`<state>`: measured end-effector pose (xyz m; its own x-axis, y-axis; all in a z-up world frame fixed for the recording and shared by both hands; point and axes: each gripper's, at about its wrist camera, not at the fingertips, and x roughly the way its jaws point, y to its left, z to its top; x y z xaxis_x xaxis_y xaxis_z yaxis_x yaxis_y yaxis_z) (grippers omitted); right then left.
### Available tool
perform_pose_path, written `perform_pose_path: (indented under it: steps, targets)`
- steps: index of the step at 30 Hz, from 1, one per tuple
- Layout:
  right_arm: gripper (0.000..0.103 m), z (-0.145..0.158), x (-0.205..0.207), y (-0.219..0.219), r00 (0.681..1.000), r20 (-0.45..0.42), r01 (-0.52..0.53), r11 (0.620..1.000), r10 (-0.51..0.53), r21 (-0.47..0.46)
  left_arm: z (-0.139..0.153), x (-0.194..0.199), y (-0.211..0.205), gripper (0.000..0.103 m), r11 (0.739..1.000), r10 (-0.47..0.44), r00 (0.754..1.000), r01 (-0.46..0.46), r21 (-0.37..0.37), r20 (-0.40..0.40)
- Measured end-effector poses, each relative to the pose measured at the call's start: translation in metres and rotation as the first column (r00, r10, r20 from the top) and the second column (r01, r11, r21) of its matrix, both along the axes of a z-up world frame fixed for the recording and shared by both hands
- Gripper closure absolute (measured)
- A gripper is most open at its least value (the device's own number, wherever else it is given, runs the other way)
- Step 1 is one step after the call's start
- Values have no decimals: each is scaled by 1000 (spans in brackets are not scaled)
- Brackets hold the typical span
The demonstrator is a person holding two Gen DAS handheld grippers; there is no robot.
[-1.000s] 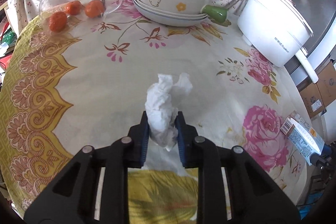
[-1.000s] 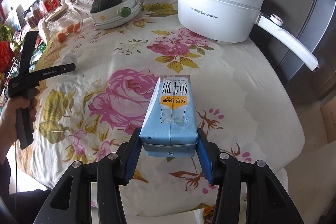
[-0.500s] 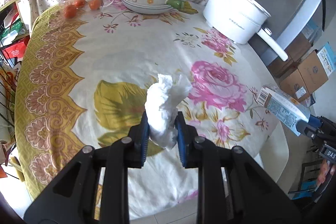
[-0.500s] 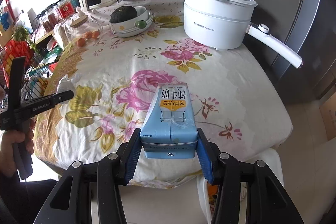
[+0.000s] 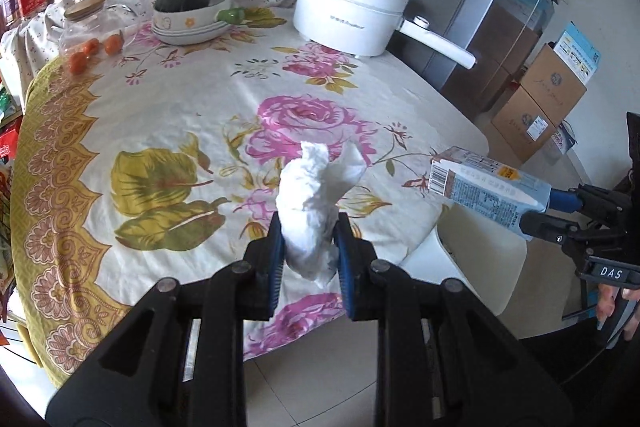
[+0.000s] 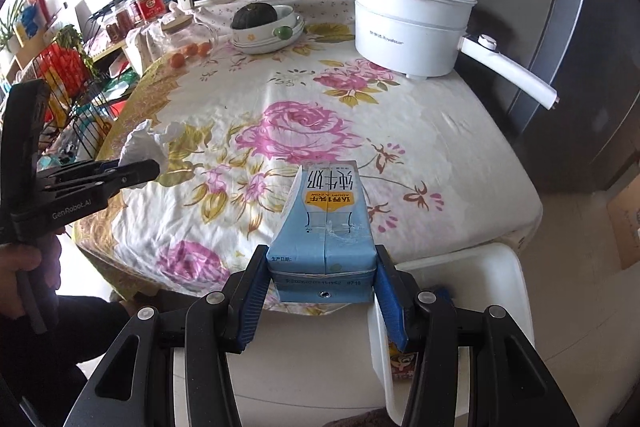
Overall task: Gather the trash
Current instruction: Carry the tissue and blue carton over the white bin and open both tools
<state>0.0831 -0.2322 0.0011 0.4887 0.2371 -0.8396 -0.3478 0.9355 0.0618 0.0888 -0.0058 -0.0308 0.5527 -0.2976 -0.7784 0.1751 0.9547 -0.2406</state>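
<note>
Two black tongs with blue pads are both closed on trash, held off the near edge of the desk. Nearest in the left wrist view, the left tongs (image 5: pixel 308 243) pinch a crumpled white paper tissue (image 5: pixel 314 203) between the pads, its loose top flaring above them. Nearest in the right wrist view, the right tongs (image 6: pixel 322 281) are spread about as wide as the light blue milk carton (image 6: pixel 326 227) they clamp at its base, the carton lying lengthwise and pointing toward the desk. Just below and to the right of the carton sits a white plastic bin (image 6: pixel 460 267) on the floor, with something colourful inside. Beyond spreads the round desk under a floral tablecloth (image 5: pixel 180 115). At its far side stand a white electric cooking pot with a long handle (image 6: pixel 412 35), a stack of white bowls holding a dark green squash (image 6: pixel 256 17), and small orange fruits (image 5: pixel 96 49) by a glass jar.
</note>
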Motion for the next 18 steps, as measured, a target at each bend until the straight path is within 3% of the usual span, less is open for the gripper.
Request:
perform_pose_path:
  steps: [9, 18]
  targets:
    - [52, -17, -7, -73, 985, -56, 162, 987, -161, 19, -9, 2, -49, 77, 996, -90, 996, 90, 5, -19]
    - [52, -40, -12, -125, 961, -116, 255, 967, -253, 1, -20, 6, -103, 77, 982, -186, 982, 187, 18, -40]
